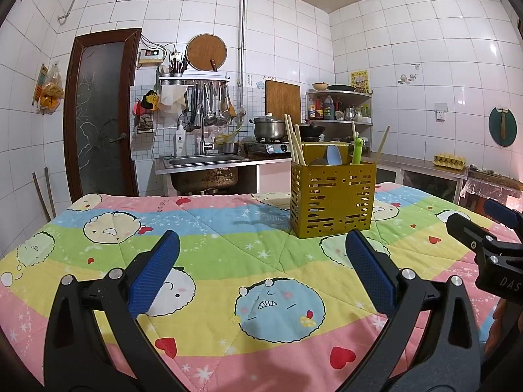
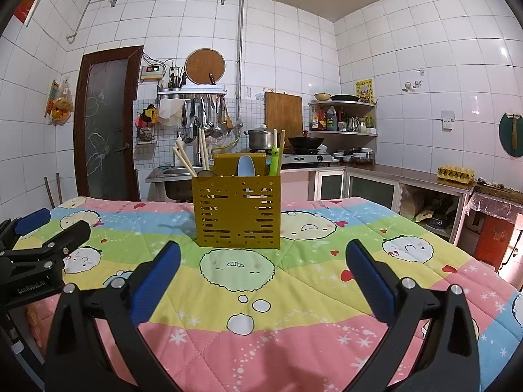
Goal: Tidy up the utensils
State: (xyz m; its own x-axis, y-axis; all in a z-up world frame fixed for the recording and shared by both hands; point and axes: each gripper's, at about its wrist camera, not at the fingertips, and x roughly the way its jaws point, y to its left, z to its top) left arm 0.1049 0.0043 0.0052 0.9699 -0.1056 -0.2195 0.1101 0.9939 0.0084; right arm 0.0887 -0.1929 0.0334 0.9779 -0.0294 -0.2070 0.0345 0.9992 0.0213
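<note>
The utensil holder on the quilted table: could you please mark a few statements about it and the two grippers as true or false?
1. The yellow utensil holder stands upright on the quilt. True.
2. The left gripper grips a chopstick. False: its fingers are open and empty.
3. A blue spoon sits inside the holder. True.
4. The right gripper is shut. False: open, holding nothing.
5. Chopsticks lie flat on the quilt. False: they stand in the holder.

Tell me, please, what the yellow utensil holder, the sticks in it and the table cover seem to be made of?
The utensil holder looks like matte moulded plastic, or possibly painted metal: thin walls with punched slots. The chopsticks look like pale bare wood or bamboo. The table cover is quilted printed fabric, with visible stitch lines.
</note>
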